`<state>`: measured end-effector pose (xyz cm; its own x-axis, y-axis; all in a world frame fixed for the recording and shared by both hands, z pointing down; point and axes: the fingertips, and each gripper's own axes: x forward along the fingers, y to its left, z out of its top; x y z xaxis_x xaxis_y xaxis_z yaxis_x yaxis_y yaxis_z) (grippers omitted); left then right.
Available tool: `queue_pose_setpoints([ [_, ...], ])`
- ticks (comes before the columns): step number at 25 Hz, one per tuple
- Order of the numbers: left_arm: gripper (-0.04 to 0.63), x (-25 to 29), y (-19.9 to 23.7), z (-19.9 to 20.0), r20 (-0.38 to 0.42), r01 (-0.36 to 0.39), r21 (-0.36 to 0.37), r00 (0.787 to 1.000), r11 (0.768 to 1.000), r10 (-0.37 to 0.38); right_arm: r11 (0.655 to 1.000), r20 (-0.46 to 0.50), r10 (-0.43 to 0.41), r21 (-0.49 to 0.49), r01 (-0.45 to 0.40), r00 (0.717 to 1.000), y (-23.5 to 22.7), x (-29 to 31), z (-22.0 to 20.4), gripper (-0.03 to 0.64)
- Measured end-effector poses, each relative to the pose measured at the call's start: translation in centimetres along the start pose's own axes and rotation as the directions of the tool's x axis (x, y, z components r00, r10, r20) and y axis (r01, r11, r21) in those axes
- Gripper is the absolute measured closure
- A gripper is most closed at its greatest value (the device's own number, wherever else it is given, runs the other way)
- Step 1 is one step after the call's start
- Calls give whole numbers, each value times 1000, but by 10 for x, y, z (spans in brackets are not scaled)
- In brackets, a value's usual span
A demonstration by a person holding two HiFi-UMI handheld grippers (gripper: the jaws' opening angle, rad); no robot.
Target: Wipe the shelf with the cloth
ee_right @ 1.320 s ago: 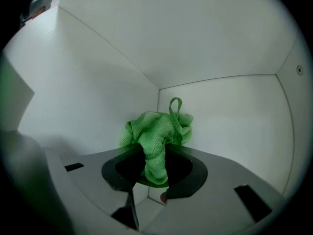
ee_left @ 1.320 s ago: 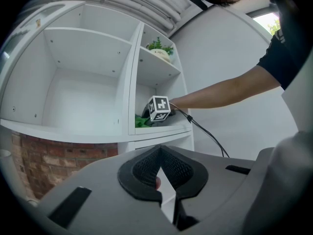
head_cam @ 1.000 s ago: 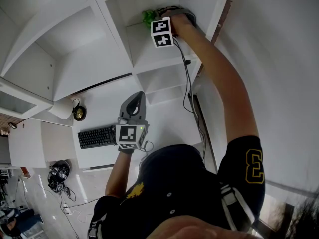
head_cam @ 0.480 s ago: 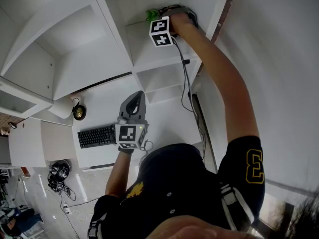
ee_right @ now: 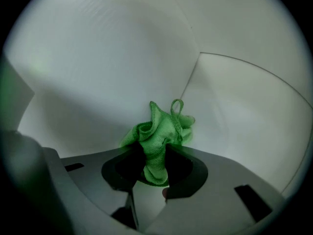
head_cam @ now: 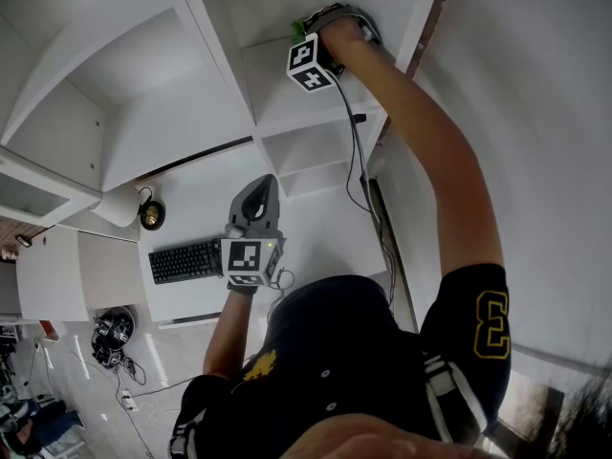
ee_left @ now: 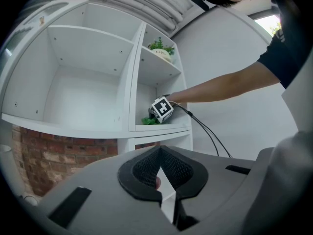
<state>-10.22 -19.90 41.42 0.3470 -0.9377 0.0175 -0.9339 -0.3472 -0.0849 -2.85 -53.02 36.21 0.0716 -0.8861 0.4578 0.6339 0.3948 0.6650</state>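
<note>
A crumpled green cloth (ee_right: 159, 136) is pinched between the jaws of my right gripper (ee_right: 154, 163), deep in a white shelf compartment, pressed toward its back corner (ee_right: 198, 55). In the head view the right gripper (head_cam: 320, 25) reaches into the upper right compartment, above its shelf board (head_cam: 287, 89). Only a sliver of cloth (head_cam: 297, 31) shows there. The left gripper view shows the cloth (ee_left: 150, 120) resting on that shelf board (ee_left: 164, 128). My left gripper (head_cam: 260, 194) hangs lower over the desk, shut and empty, with its jaws (ee_left: 159, 173) meeting at the tip.
A black cable (head_cam: 359, 151) trails from the right gripper down past the shelf front. A keyboard (head_cam: 186, 262) and a round dark object (head_cam: 151, 217) lie on the white desk below. A potted plant (ee_left: 161, 50) stands one shelf higher. A brick wall (ee_left: 54, 160) shows under the shelves.
The right gripper has pushed the cloth further back and right inside the compartment, so less green shows in the head view. The left gripper has not moved.
</note>
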Motion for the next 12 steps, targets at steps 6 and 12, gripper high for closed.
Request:
queue_pose_setpoints([
  [6,578,-2,2,-2,-3,-2,-9,1000,1000,2,998,-49,56,-14,-57,997,5,3,-7,502],
  [12,578,-6,6,-2,0,-17,-14,1000,1000,17,998,42,7,61,-10,999,-4,-8,1,499],
])
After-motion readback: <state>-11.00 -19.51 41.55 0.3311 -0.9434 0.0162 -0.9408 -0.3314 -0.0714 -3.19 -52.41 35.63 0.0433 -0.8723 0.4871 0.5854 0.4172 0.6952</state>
